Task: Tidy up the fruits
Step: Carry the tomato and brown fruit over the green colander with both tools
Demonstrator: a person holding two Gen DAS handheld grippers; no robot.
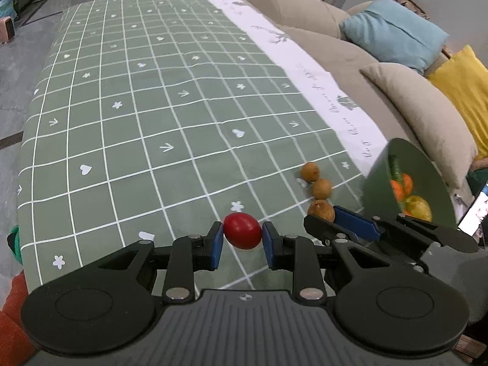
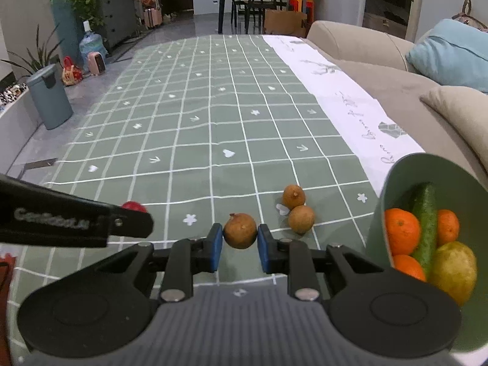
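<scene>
— On the green checked cloth (image 1: 128, 97), what does your left gripper (image 1: 242, 239) have?

— You are pinching a red fruit (image 1: 242, 230) between its blue pads (image 1: 217, 244), low over the cloth. From the right wrist, only that fruit's top shows behind the left gripper's finger.

— And your right gripper (image 2: 238, 244)?

— It is pressed onto a brown longan (image 2: 240, 231). Two more longans (image 2: 293, 196) lie just beyond, touching each other.

— The green bowl (image 2: 396, 183)?

— Only the right view shows its contents clearly: oranges (image 2: 401, 231), a cucumber (image 2: 425, 222) and a yellow fruit (image 2: 454, 270), right of your gripper.
</scene>
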